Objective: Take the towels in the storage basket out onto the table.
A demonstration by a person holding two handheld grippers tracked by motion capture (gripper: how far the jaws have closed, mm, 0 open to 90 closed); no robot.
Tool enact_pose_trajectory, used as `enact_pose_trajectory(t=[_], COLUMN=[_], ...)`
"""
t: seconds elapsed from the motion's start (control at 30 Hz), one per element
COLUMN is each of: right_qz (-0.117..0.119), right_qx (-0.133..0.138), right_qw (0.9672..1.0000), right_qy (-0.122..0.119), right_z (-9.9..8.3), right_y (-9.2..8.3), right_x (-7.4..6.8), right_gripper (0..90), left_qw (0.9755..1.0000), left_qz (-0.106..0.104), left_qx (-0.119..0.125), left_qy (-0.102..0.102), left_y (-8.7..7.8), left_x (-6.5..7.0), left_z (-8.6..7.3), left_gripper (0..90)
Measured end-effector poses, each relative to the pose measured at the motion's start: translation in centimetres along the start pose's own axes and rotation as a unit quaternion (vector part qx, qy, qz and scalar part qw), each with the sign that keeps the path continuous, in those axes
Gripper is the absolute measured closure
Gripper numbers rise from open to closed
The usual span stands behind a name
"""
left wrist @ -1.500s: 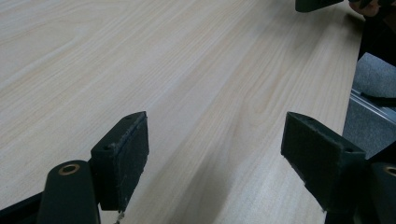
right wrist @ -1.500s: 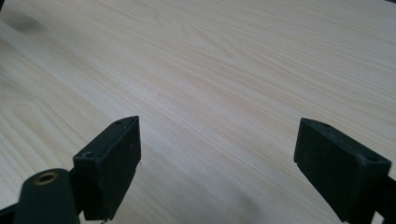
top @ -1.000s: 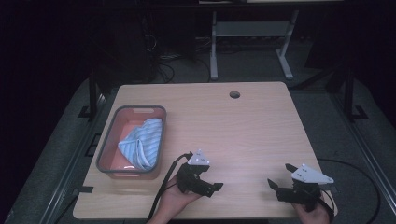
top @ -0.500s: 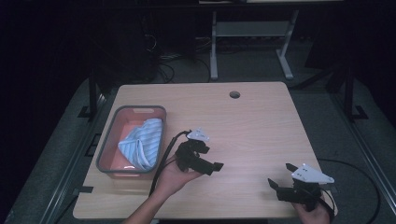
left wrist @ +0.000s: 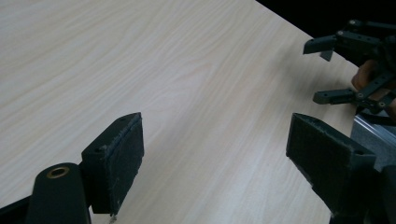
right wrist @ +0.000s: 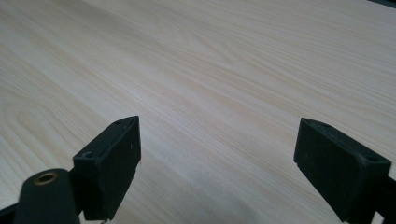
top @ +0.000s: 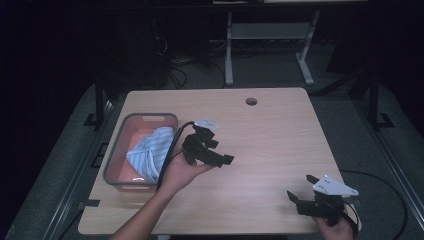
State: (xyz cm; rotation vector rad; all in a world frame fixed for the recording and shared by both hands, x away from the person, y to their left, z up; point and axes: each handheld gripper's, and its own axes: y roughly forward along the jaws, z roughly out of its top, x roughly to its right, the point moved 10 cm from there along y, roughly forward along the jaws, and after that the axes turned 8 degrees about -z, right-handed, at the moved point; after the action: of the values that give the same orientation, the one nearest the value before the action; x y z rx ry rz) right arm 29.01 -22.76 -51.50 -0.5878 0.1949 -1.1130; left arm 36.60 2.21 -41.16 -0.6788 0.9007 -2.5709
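My left gripper (top: 207, 150) just right of tub (top: 116, 170), jaws wide, empty. Striped cloth (top: 150, 152) in tub, untouched. Right gripper (top: 320, 202) far off, wide. Grab not begun.

Matt pale wood-grain table (top: 280, 135), soft striped cloth (top: 150, 150), smooth plastic bin (top: 114, 162)

A dim lab or recording room: a bare wooden surface (top: 280, 135) with a cable hole (top: 251, 101); loose cables (top: 172, 57) on dark floor; a metal stand (top: 270, 37) behind.
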Motion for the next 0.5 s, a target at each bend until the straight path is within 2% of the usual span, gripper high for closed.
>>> enact_pose_trajectory(t=[0.23, 0.33, 0.5], right_qz=[0.000, 0.000, 0.000], right_qx=[0.004, 0.001, 0.003], right_qw=[1.0000, 1.0000, 1.0000], right_qy=[-0.004, 0.001, -0.003], right_z=[0.1, 0.0, 0.1], right_y=[-0.1, -0.1, -0.1], right_x=[0.1, 0.1, 0.1], right_gripper=[14.3, 14.3, 14.3], left_qw=[0.9998, 0.9998, 0.9988], left_qz=[0.007, 0.013, 0.029], left_qx=[0.013, 0.010, 0.022], left_qy=[-0.014, -0.012, -0.034], left_y=[-1.9, -2.5, -4.4], left_x=[-1.1, -1.6, -3.1], left_z=[1.0, 1.0, 1.1], left_gripper=[19.7, 19.7, 19.7])
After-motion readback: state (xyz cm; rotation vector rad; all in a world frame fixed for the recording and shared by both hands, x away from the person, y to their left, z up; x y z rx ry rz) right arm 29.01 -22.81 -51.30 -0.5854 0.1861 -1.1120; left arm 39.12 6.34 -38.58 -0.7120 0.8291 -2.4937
